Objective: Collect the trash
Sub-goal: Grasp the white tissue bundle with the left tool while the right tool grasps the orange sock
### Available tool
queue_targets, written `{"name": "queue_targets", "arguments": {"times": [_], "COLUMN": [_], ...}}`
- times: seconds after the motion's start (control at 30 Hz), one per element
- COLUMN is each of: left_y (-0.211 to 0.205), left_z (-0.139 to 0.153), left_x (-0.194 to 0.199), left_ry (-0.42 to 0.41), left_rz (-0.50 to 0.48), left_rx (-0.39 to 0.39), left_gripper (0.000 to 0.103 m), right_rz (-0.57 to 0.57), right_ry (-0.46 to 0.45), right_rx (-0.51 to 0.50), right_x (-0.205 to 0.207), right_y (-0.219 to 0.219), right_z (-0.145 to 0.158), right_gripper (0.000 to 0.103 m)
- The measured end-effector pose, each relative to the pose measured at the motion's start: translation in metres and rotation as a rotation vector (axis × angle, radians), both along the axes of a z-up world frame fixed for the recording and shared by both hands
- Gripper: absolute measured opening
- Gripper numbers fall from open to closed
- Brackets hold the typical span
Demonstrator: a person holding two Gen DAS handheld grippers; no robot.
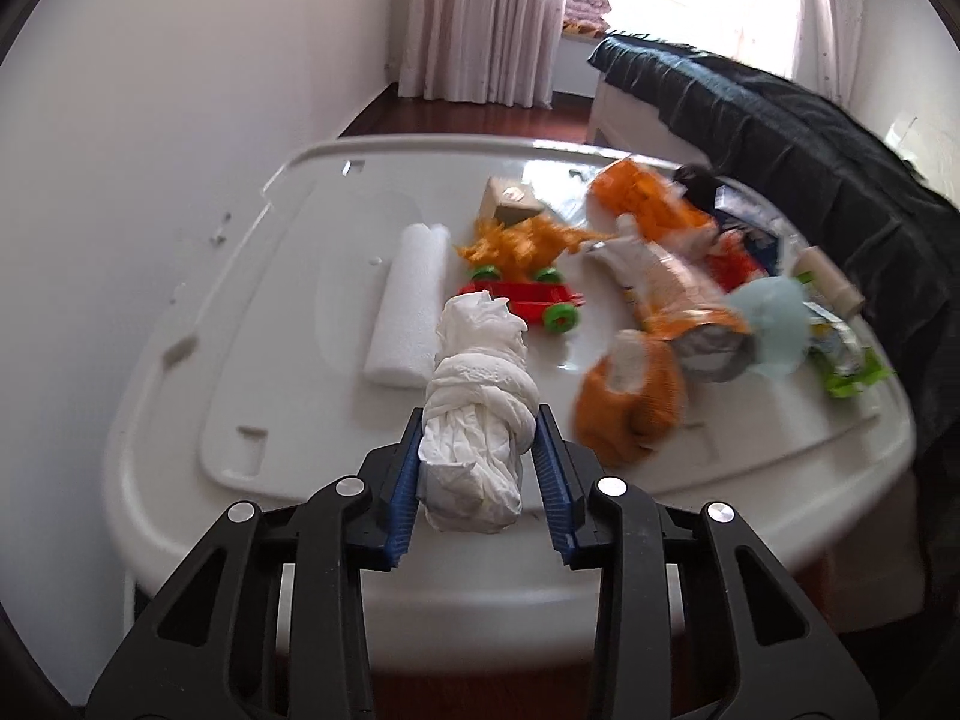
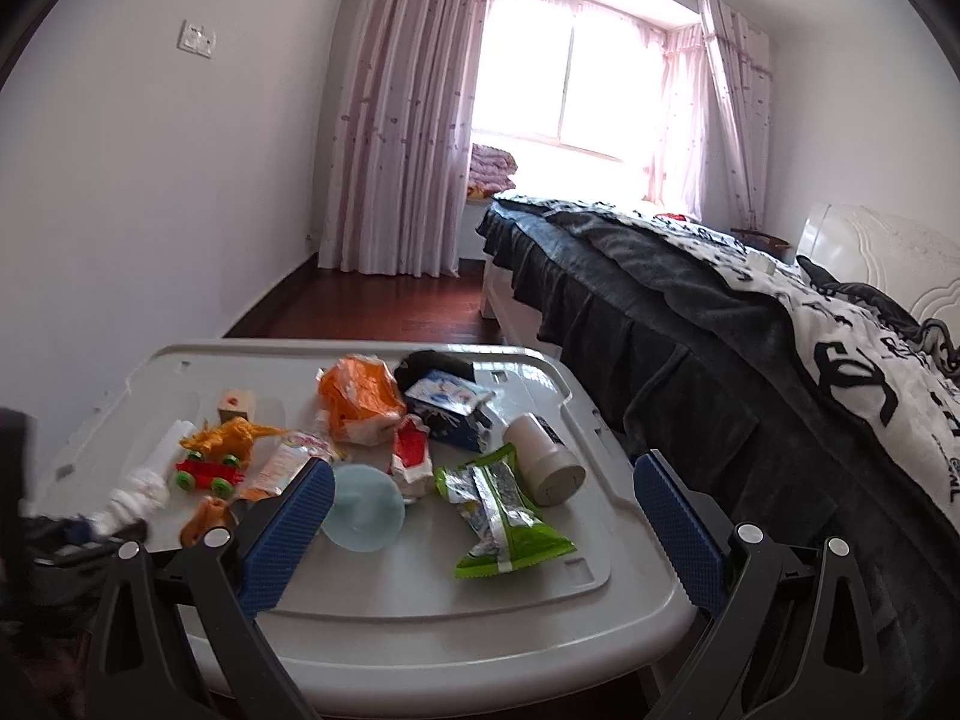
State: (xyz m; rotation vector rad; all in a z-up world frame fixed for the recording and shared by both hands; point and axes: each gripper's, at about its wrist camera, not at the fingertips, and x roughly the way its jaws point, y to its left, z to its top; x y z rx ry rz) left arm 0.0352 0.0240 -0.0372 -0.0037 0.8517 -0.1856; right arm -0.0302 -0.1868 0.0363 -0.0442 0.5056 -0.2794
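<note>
My left gripper (image 1: 480,426) is shut on a crumpled white tissue wad (image 1: 480,396) and holds it over the near edge of the white table (image 1: 180,432). The wad also shows at the far left of the right wrist view (image 2: 135,495). My right gripper (image 2: 480,480) is open and empty, above the table's front. Between its fingers lie a green snack wrapper (image 2: 498,516), a light blue cup (image 2: 360,507) and a white bottle on its side (image 2: 546,459). Orange wrappers (image 1: 648,204) and a torn snack bag (image 1: 678,294) lie mid-table.
A white foam block (image 1: 408,306), a red toy car with green wheels (image 1: 528,300), an orange toy dinosaur (image 1: 522,240), a small cardboard box (image 1: 510,201) and a blue-white carton (image 2: 450,408) also lie on the table. A bed with dark bedding (image 2: 690,324) stands close on the right.
</note>
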Motion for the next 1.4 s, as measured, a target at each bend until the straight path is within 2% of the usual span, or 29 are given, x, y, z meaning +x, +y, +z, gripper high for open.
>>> {"name": "queue_targets", "arguments": {"times": [0.07, 0.2, 0.3, 0.4, 0.57, 0.77, 0.83, 0.87, 0.9, 0.97, 1.1, 1.4], "left_y": [0.0, 0.005, 0.02, 0.041, 0.064, 0.076, 0.075, 0.075, 0.074, 0.074, 0.069, 0.05], "left_z": [0.014, 0.036, 0.047, 0.055, 0.059, 0.057, 0.058, 0.057, 0.056, 0.055, 0.053, 0.051], "left_x": [-0.016, -0.049, -0.065, -0.076, -0.079, -0.077, -0.077, -0.076, -0.076, -0.077, -0.073, -0.084], "left_ry": [-0.023, -0.054, -0.076, -0.107, -0.137, -0.133, -0.133, -0.131, -0.128, -0.121, -0.109, -0.083], "left_rz": [-0.017, -0.048, -0.029, 0.008, 0.052, 0.07, 0.068, 0.067, 0.066, 0.061, 0.045, -0.017], "left_rx": [0.006, -0.002, -0.022, -0.027, -0.014, -0.043, -0.049, -0.051, -0.054, -0.059, -0.066, -0.078], "left_gripper": [0.034, 0.034, 0.034, 0.034, 0.034, 0.034, 0.034, 0.034, 0.034, 0.034, 0.034, 0.034], "right_rz": [0.021, 0.156, 0.242, 0.293, 0.288, 0.218, 0.207, 0.207, 0.201, 0.208, 0.237, 0.303], "right_ry": [0.028, 0.11, 0.143, 0.154, 0.189, 0.238, 0.273, 0.298, 0.32, 0.314, 0.333, 0.313], "right_rx": [-0.001, -0.004, 0.008, -0.04, -0.036, 0.028, 0.076, 0.108, 0.128, 0.167, 0.201, 0.267], "right_x": [0.004, 0.011, 0.018, 0.028, 0.052, 0.085, 0.094, 0.098, 0.101, 0.102, 0.096, 0.057], "right_y": [0.01, 0.056, 0.092, 0.124, 0.153, 0.157, 0.154, 0.151, 0.149, 0.145, 0.138, 0.119], "right_z": [-0.01, -0.031, -0.045, -0.059, -0.079, -0.098, -0.104, -0.108, -0.111, -0.113, -0.111, -0.086], "right_gripper": [0.099, 0.099, 0.099, 0.099, 0.099, 0.098, 0.088, 0.071, 0.049, 0.036, 0.029, 0.029]}}
